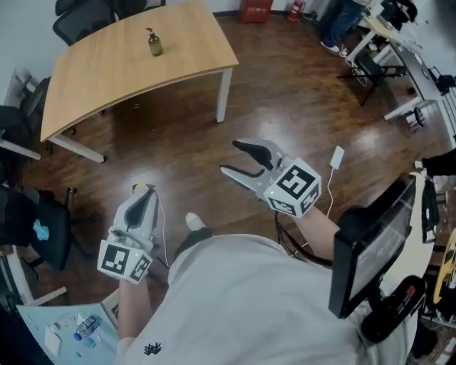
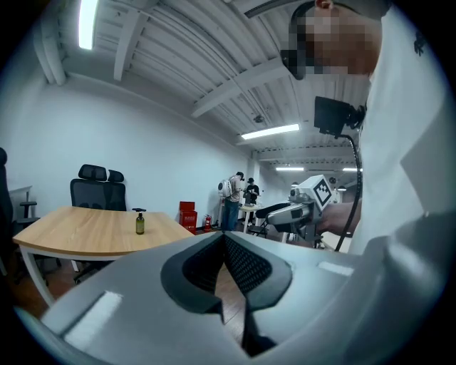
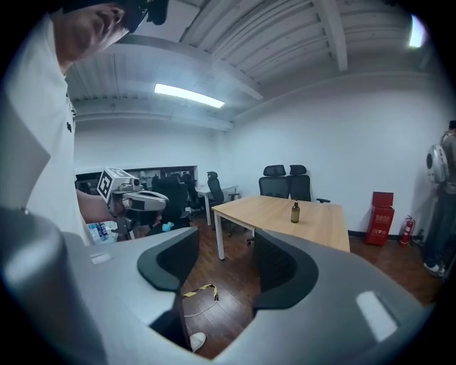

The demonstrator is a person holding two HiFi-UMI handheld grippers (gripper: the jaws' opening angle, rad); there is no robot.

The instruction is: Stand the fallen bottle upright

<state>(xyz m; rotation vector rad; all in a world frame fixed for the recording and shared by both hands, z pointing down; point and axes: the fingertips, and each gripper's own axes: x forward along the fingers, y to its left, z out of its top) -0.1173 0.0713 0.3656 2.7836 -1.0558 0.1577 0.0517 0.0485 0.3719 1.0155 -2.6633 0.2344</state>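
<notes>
At the left gripper point(image 2: 224, 239), ribbed dark pads pressed together on nothing; at the right gripper point(image 3: 224, 249), smooth grey jaws spread wide, empty. Both held low before the body, over glossy plank floor point(image 1: 285, 107). Well apart, on the pale curved wooden table point(image 1: 107, 64) — a small brownish pump bottle point(image 1: 154, 43), upright.

I log: bottle point(image 1: 154, 45) olive-green, black-topped; table point(image 1: 92, 71) pale wood-grain; floor point(image 1: 285, 107) dark brown planks; box point(image 1: 255, 11) red.
</notes>
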